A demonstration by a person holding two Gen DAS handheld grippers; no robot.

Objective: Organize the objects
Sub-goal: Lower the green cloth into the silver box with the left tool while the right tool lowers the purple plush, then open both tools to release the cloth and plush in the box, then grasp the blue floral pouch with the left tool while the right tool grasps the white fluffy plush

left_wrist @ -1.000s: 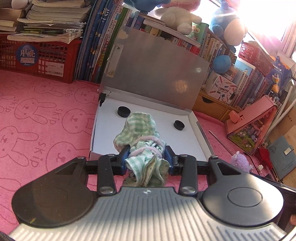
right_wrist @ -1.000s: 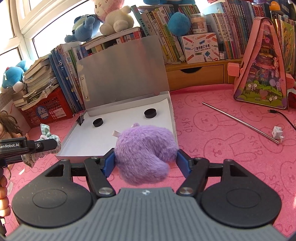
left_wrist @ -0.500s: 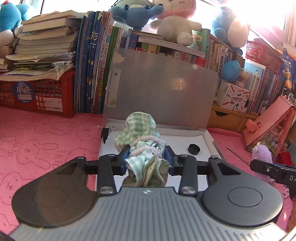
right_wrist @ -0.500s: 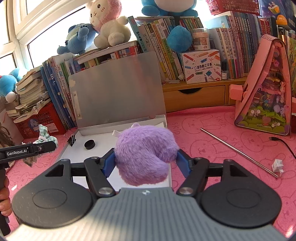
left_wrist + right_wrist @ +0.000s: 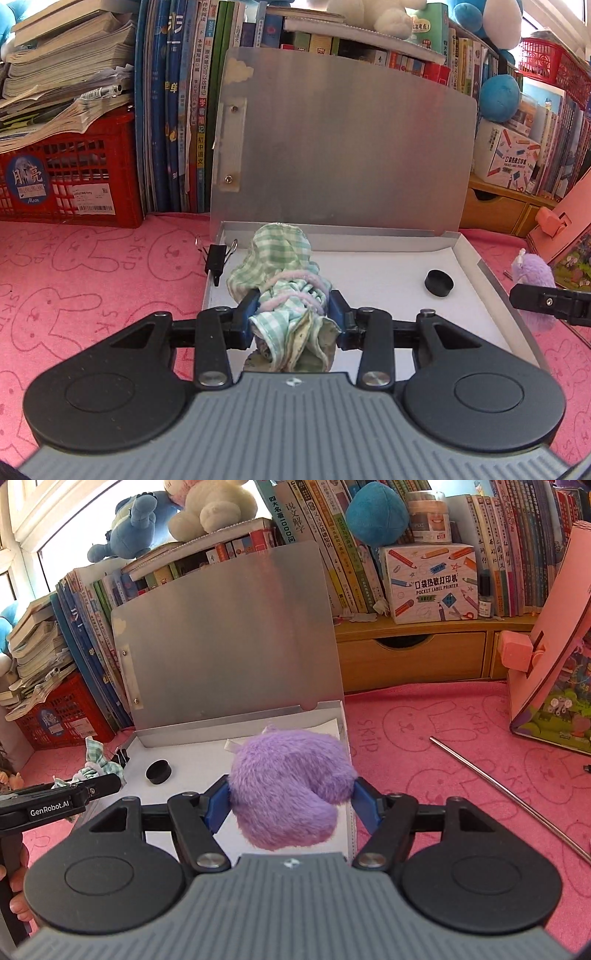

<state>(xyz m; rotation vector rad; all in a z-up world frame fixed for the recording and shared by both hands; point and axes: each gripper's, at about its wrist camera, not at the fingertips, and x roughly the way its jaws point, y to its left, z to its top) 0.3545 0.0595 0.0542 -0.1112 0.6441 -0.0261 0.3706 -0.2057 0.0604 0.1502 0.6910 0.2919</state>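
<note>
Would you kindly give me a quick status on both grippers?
Left gripper shut on checked cloth bundle. Right gripper shut on purple plush. Open box ahead, black puck inside.

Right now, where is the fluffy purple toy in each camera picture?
Left wrist view: the purple toy is small at the far right edge, beside the open box, behind the right gripper's black tip.
Right wrist view: the purple toy fills the centre, squeezed in the right gripper.
Shared landmark: the black binder clip on the box's left rim.
</note>
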